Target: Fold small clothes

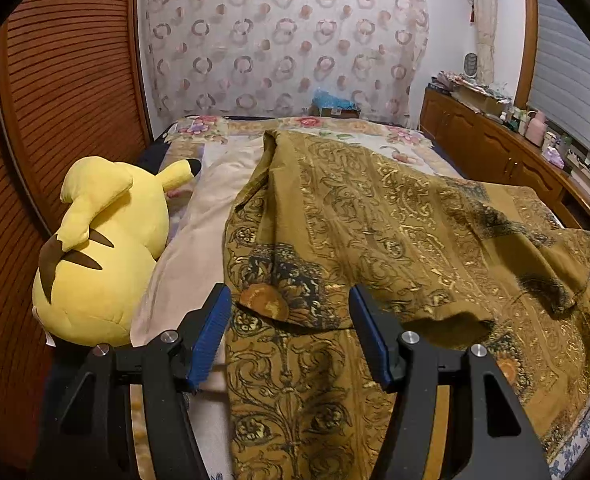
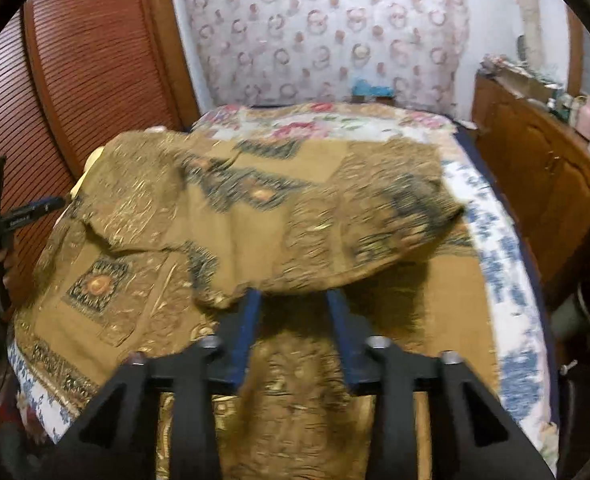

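Bed (image 1: 407,136) fills both views, covered by a floral spread with a blue-and-white edge along its right side.

Patterned brown-gold garment (image 1: 375,220) lies spread over most of the bed, from near the foot back toward the far end. One part is folded over onto the rest, so the cloth is doubled across the middle; a loose edge hangs raised at the near right. In the right wrist view the garment (image 2: 255,208) is motion-blurred, and its near fold lies just past the tips of the right tool.

Wooden cabinet (image 1: 491,148) runs along the right of the bed, its top crowded with small items too small to identify.

Yellow plush toy (image 1: 99,256) lies on the bed's left side, beside the garment, against the slatted wooden door (image 1: 67,112).

Left tool (image 1: 291,300): jaws wide apart, nothing between them, over the near left part of the garment; also visible at the far left of the right wrist view (image 2: 35,208).

Right tool (image 2: 295,300): jaws apart; whether the cloth edge is caught between them, cannot tell because of blur.
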Demonstrator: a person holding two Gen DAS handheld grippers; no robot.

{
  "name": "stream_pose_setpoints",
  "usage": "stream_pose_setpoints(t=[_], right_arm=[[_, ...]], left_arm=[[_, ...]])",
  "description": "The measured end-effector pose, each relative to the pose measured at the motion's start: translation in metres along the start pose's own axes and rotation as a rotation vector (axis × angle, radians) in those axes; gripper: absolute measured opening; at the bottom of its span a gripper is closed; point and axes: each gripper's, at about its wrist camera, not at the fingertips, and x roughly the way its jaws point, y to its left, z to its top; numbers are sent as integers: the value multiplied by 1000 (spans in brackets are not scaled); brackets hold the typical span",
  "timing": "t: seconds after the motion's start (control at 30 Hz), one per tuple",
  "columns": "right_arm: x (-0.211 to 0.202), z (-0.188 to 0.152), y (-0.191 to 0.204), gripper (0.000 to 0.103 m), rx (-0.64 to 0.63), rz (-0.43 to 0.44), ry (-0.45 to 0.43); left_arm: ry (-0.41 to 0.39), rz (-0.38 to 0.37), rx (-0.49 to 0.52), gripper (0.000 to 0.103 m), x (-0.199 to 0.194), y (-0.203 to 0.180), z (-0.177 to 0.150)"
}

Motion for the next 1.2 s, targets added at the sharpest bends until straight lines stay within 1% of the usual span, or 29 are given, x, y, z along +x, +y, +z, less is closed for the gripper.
stream_pose_setpoints(t=[0.07,0.1,0.2,0.23,0.27,0.37,0.53,0.63,0.7,0.73,0.77,0.83,0.9,1.0,1.03,1.07,1.13,1.2], right_arm=[[-4,2,-11,47,11,-27,-25],[0,8,-12,47,16,-55,-36],[2,11,-26,47,26,-120,-50],[5,12,-34,47,37,-137,-51],[8,11,-41,47,52,-145,-49],[21,14,-53,47,81,-145,-39],[36,18,-66,47,129,-107,-24],[34,19,-70,47,140,-81,-25],[25,21,-68,47,134,-60,-29],[21,22,-66,47,124,-56,-36],[18,23,-63,47,110,-54,-45],[12,22,-58,47,94,-47,-61],[13,22,-56,47,83,-49,-76],[19,24,-57,47,76,-60,-80],[23,24,-59,47,77,-65,-76],[27,25,-60,47,78,-66,-71],[36,25,-63,47,78,-57,-58],[40,26,-65,47,83,-53,-51]], left_arm=[[8,4,-1,63,7,3,1],[12,5,-3,63,10,3,2],[26,9,-8,62,19,6,4],[30,-3,-6,58,22,6,5],[36,-18,-3,55,24,6,5],[53,-37,3,51,34,5,4],[83,-14,19,51,44,3,1],[89,-11,21,51,43,1,0],[94,-11,32,51,43,0,1],[97,-14,40,48,43,-1,1],[99,-22,45,43,43,-2,0],[108,-37,52,38,44,-3,0],[113,-36,63,35,43,-6,1],[118,-44,78,21,43,-10,2],[117,-39,85,11,42,-12,2],[117,-28,91,5,40,-14,2],[108,-25,97,4,36,-14,3],[92,-39,86,3,28,-13,4]])
